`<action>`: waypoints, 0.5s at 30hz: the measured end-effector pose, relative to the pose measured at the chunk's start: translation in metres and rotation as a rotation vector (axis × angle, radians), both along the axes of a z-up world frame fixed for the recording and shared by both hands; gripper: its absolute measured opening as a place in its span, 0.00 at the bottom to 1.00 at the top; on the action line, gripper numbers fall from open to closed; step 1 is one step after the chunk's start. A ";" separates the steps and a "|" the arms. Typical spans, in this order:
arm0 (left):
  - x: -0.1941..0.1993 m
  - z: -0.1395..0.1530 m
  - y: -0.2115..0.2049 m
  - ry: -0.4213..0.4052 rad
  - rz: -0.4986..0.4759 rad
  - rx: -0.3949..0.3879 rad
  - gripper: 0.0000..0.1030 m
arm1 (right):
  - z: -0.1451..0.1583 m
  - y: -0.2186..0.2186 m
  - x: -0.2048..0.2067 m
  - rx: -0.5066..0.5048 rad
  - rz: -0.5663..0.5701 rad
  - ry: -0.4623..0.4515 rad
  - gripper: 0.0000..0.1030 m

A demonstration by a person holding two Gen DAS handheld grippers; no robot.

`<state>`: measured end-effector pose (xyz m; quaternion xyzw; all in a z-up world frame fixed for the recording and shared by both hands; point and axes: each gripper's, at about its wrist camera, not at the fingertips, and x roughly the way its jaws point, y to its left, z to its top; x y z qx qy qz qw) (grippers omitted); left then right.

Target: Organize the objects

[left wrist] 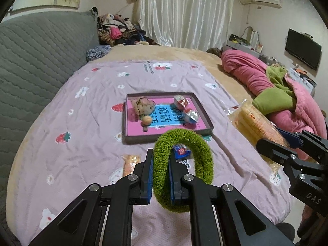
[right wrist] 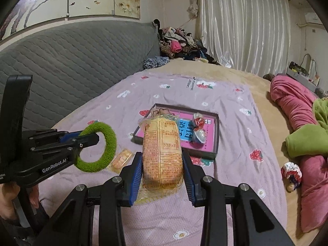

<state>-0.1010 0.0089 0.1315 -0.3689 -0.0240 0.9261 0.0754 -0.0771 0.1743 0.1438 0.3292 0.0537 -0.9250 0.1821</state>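
I have both loads lifted short of the tray (left wrist: 205,110) — my left gripper (left wrist: 161,164) clenched on the green ring (left wrist: 202,153), my right gripper (right wrist: 162,164) grasping the cracker pack (right wrist: 162,143). Next, I judge — carry each over the tray's near rim and release.

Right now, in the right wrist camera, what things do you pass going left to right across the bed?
Green ring → small snack packet → big cracker pack → tray → little doll → pink blanket.
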 end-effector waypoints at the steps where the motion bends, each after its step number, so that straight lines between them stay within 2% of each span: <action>1: -0.001 0.003 -0.001 0.005 0.001 0.001 0.12 | 0.003 0.000 0.000 -0.003 0.001 0.006 0.37; 15: -0.019 0.026 0.003 0.045 -0.005 -0.013 0.12 | 0.025 -0.002 -0.013 -0.026 -0.004 0.050 0.37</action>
